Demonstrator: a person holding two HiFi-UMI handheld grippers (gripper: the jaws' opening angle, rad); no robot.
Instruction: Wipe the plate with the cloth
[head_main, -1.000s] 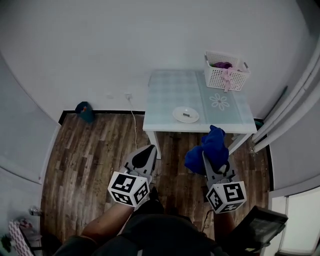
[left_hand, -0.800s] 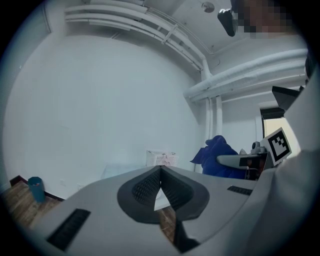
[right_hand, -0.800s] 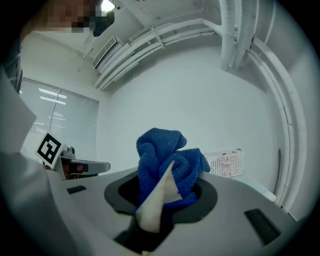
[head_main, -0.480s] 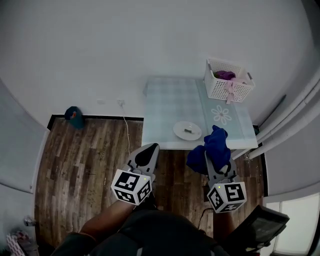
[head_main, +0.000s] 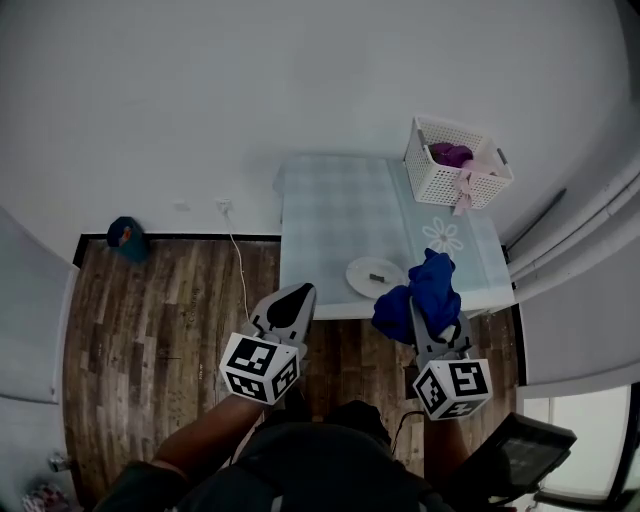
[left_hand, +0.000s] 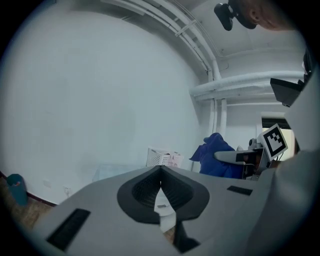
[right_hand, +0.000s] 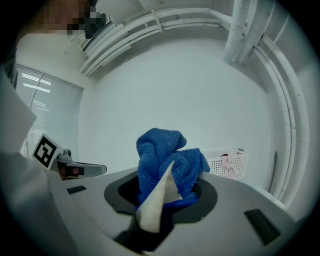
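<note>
A white plate (head_main: 375, 276) with a small dark bit on it lies near the front edge of the pale checked table (head_main: 330, 220). My right gripper (head_main: 418, 300) is shut on a bunched blue cloth (head_main: 425, 293), held just in front of the table, right of the plate. The same blue cloth (right_hand: 165, 165) fills the right gripper view between the jaws. My left gripper (head_main: 298, 296) is shut and empty, hanging over the wooden floor left of the plate. In the left gripper view the plate (left_hand: 161, 205) shows through the gap of the jaws, and the cloth (left_hand: 215, 157) sits to the right.
A white basket (head_main: 455, 160) holding purple and pink fabric stands at the table's far right corner. A flower mat (head_main: 440, 238) lies beside the plate. A white cable (head_main: 238, 262) runs down the wall to the floor. A dark blue object (head_main: 127, 238) sits by the left wall.
Both grippers have moved forward toward the table. The cloth now hangs at the table's front edge, close to the plate. Neither jaw has changed.
</note>
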